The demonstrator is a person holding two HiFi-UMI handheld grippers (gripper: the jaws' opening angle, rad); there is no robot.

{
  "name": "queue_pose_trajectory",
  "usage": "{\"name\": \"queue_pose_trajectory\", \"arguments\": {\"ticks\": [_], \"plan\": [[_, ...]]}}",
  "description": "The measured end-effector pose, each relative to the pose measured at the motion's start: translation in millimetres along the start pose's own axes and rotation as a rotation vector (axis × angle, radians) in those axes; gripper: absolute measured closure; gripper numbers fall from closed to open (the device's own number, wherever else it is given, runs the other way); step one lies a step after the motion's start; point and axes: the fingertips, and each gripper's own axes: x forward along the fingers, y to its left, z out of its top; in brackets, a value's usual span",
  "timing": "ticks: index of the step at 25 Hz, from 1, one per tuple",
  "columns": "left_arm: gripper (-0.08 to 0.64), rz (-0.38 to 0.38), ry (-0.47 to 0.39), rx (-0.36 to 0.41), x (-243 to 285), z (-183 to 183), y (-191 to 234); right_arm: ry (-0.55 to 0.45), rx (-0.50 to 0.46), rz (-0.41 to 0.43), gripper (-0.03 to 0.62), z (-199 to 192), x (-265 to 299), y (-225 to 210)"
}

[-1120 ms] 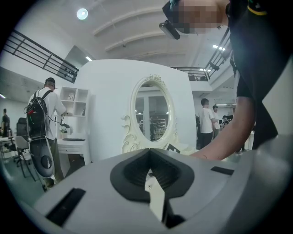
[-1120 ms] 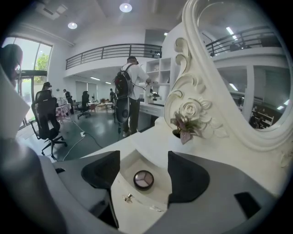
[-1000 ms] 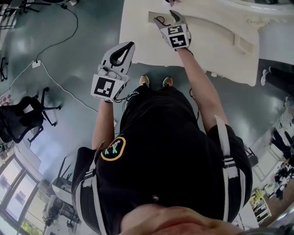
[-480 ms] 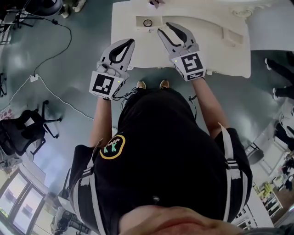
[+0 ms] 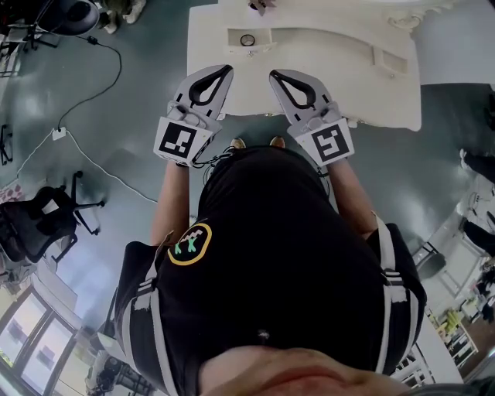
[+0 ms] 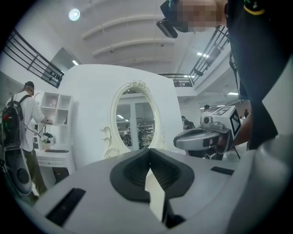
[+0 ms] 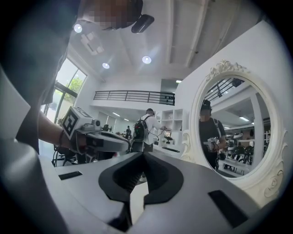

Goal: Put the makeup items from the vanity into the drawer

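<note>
Holding both tools level at the near edge of the bench (image 5: 363,85), the person has nothing gripped. The left hand-held gripper (image 5: 220,76) has its jaws together and bare, as its own view shows. The right hand-held gripper (image 5: 280,77) is likewise closed tip to tip on nothing. The two sit side by side, near each other but apart.

Further back on the bench lies a shallow open compartment (image 5: 263,32), which I judge to be the drawer, with a small dark ring-shaped item (image 5: 247,39) inside it. At the far edge of the head view a small purplish object (image 5: 261,5) peeks in. It is too cut off to identify, but it is likely makeup not yet put away.

To do the next reach well:
- Part the jaws before moving in, not over the item.
- Lean forward so the far edge comes fully into sight first.
- Approach from above and close across the item's narrow side.
- Carry it low to the compartment and let go beside the ring, not on top of it.
- Keep the idle tool clear of the oval mirror (image 6: 135,119).
</note>
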Motion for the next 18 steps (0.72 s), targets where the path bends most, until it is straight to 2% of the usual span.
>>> {"name": "queue_pose_trajectory", "arguments": {"ticks": [5, 16, 18], "plan": [[0.541, 0.013, 0.016, 0.001, 0, 2, -1, 0.003, 0.000, -0.009, 0.572, 2, 0, 1], [0.541, 0.016, -0.003, 0.003, 3, 4, -2, 0.002, 0.000, -0.016, 0.572, 4, 2, -9], [0.541, 0.013, -0.019, -0.019, 2, 9, -4, 0.003, 0.001, -0.017, 0.572, 3, 3, -9]]}}
